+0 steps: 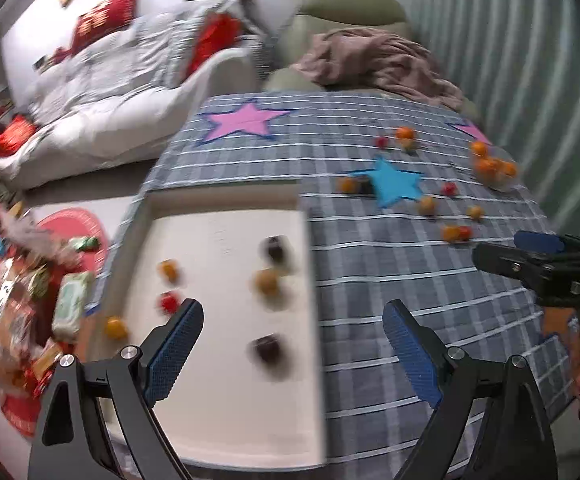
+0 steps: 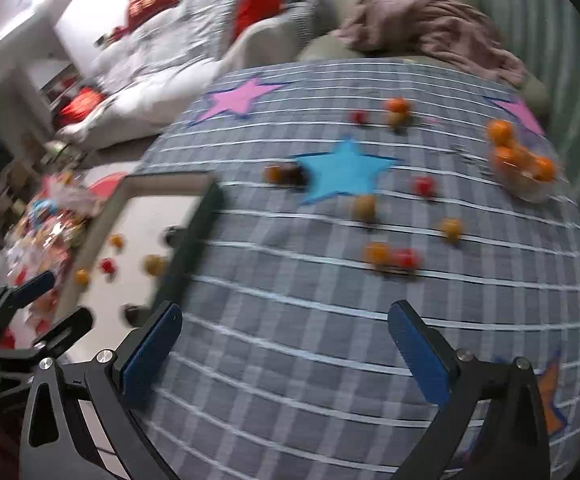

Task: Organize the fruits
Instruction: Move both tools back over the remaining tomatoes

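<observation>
Grey plaid cloth (image 2: 290, 320) with stars is covering the table; sofa behind it. Left gripper (image 1: 292, 344) and right gripper (image 2: 286, 344) are hanging wide, empty. Fruits (image 2: 390, 256) are lying scattered around blue star (image 2: 342, 172), some in white tray (image 1: 230, 400) left of it; all blurred.

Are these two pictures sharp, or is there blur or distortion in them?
Left wrist view: motion blur smears the fruits in the white tray, and the fisheye bends the edges. Right wrist view: blur is stronger, and the checked tablecloth lines bow outward.

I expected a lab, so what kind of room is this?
Most likely a home living room: a sofa heaped with white bedding, a green armchair under a brown blanket, and a table with a checked cloth scattered with fruit.
</observation>
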A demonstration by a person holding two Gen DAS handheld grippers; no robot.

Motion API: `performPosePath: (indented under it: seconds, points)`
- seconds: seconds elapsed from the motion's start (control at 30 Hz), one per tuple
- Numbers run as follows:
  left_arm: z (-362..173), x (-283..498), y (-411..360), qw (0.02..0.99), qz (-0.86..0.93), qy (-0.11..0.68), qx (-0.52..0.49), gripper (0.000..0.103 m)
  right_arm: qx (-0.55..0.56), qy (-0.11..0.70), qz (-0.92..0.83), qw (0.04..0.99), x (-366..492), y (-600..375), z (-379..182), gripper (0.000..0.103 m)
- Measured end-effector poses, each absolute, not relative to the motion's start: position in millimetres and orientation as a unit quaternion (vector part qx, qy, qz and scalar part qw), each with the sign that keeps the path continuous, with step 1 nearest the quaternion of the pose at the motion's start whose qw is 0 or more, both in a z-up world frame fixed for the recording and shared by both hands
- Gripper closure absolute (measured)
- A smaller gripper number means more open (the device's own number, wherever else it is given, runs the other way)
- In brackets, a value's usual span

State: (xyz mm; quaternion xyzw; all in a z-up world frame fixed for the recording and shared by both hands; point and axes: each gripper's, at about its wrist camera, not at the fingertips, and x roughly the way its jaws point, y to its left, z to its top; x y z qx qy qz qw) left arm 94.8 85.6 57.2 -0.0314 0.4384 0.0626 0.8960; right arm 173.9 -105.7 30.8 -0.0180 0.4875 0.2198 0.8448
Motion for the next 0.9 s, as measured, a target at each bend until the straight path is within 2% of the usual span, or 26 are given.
performPosePath:
  seconds: [0.27, 0.5, 0.53, 0.57, 0.6, 0.83, 0.9]
  points:
    - [34.2, 145.1, 2.7, 0.885, 0.029, 0.464, 0.022, 0.011, -0.025, 0.490, 0.144, 0.860, 200.2, -173.2, 0.9, 0.000]
    - [2.7, 191.2, -30.1, 0.877, 0.027, 0.479, 0.037, 0.011, 0.017, 0.484, 0.119, 0.867, 233.3, -192.0, -18.0, 0.000]
    - [0.1, 195.6, -31.9, 0.876, 0.029, 0.479, 0.038, 0.012, 0.020, 0.481, 0.120, 0.868, 237.3, -191.7, -19.3, 0.001]
    - [-2.8, 200.7, -33.9, 0.876, 0.030, 0.479, 0.038, 0.022, 0.022, 0.477, 0.118, 0.870, 241.2, -191.2, -20.5, 0.001]
    - [-5.8, 205.2, -35.7, 0.875, 0.029, 0.482, 0.039, 0.025, 0.022, 0.475, 0.116, 0.872, 244.3, -190.1, -22.3, 0.001]
    - [-21.6, 226.9, -48.9, 0.877, 0.015, 0.478, 0.051, 0.025, 0.016, 0.466, 0.124, 0.876, 265.3, -178.5, -29.8, 0.003]
    - [-23.5, 229.9, -53.6, 0.878, 0.009, 0.474, 0.059, 0.025, 0.008, 0.467, 0.127, 0.875, 270.2, -174.6, -32.5, 0.009]
